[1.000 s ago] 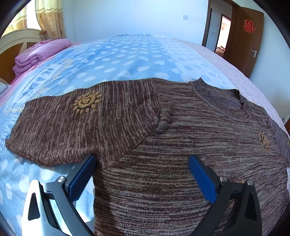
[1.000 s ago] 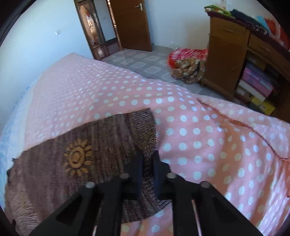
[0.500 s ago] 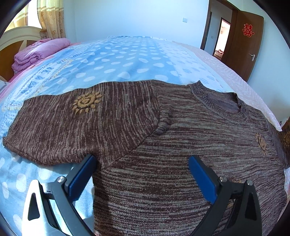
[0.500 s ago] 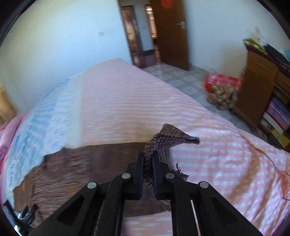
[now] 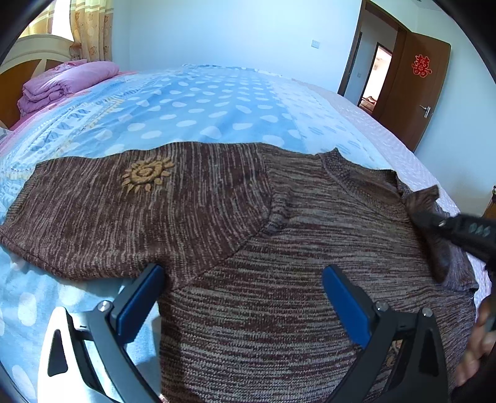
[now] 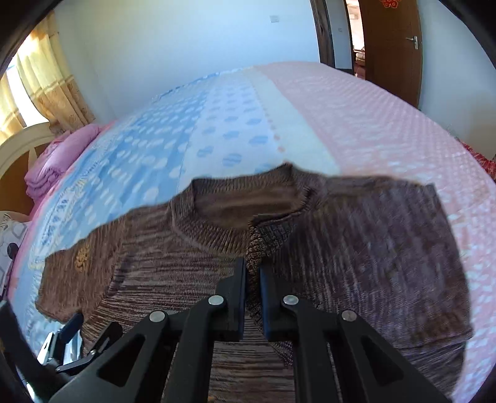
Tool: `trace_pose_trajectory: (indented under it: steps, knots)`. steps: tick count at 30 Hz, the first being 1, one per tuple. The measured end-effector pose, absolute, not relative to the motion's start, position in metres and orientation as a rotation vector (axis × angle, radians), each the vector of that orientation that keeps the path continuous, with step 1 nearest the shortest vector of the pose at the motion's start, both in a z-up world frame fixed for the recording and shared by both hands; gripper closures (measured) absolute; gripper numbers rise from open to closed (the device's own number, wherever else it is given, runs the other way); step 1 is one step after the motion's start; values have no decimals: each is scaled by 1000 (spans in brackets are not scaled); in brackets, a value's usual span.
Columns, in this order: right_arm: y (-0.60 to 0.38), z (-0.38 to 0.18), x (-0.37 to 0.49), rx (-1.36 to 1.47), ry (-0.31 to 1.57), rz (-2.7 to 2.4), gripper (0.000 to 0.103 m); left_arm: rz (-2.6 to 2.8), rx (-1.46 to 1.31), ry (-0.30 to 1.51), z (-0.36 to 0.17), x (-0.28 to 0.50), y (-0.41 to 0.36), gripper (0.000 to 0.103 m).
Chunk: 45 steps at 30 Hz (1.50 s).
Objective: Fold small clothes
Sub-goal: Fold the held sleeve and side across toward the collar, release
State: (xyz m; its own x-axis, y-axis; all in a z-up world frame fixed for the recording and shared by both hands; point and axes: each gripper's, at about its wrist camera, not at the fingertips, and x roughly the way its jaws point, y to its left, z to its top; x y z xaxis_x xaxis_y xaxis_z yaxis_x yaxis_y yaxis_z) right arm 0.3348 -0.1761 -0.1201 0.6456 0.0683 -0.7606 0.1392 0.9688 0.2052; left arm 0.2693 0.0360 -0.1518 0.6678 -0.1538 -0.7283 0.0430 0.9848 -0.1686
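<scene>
Right claw pinching sleeve edge of brown marled knit sweater lying on polka-dot bed; left claw gaping open above hem. Thin pinch risking slipping, sleeve landing crooked, bunching.

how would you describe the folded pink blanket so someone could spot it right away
Start at the bed with its blue spotted cover and look to the headboard end beside the yellow curtain. The folded pink blanket sits there, the only neatly stacked, plain pink thing.

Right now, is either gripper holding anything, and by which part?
The right gripper pinches the brown knit sweater's sleeve edge; the left gripper is open, holding nothing.
</scene>
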Motion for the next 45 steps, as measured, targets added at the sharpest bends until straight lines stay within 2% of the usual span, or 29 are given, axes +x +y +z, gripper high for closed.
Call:
trace_pose_trajectory:
  steps: [2, 3, 4, 5, 8, 11, 12, 13, 14, 23, 29, 34, 37, 41, 45]
  knots:
    - [-168, -132, 338, 272, 875, -18, 87, -116, -148, 830, -152, 268, 37, 0]
    - [-168, -135, 336, 280, 881, -1, 80, -117, -150, 829, -152, 268, 37, 0]
    - [-167, -139, 338, 305, 892, 53, 62, -118, -151, 828, -152, 268, 37, 0]
    - [-170, -141, 337, 341, 902, 119, 53, -119, -152, 828, -152, 268, 37, 0]
    - [-193, -120, 322, 479, 792, 221, 53, -121, -153, 827, -152, 268, 38, 0]
    - [-228, -98, 296, 464, 668, 49, 55, -120, -153, 827, -151, 268, 38, 0]
    - [-235, -98, 292, 425, 675, 2, 59, -120, -152, 827, -151, 268, 38, 0]
    - [-237, -101, 291, 388, 693, -19, 71, -120, -152, 827, -151, 268, 38, 0]
    - [-236, -107, 292, 354, 720, -36, 77, -120, -153, 827, -151, 268, 38, 0]
    - [-180, -151, 303, 326, 850, 40, 77, -120, -151, 827, -151, 268, 38, 0]
    - [-173, -150, 308, 289, 861, 125, 74, -115, -144, 833, -151, 269, 37, 0]
    - [-239, -114, 302, 347, 750, 55, 74, -69, -36, 885, -151, 275, 22, 0]
    - [-300, -104, 293, 345, 752, -115, 74, -103, -25, 891, -139, 276, 10, 0]
    - [-337, -119, 271, 359, 828, -167, 74, -181, -56, 849, -118, 276, -28, 0]
    - [-334, -138, 262, 292, 856, -186, 74, -174, 103, 834, -123, 288, -88, 0]
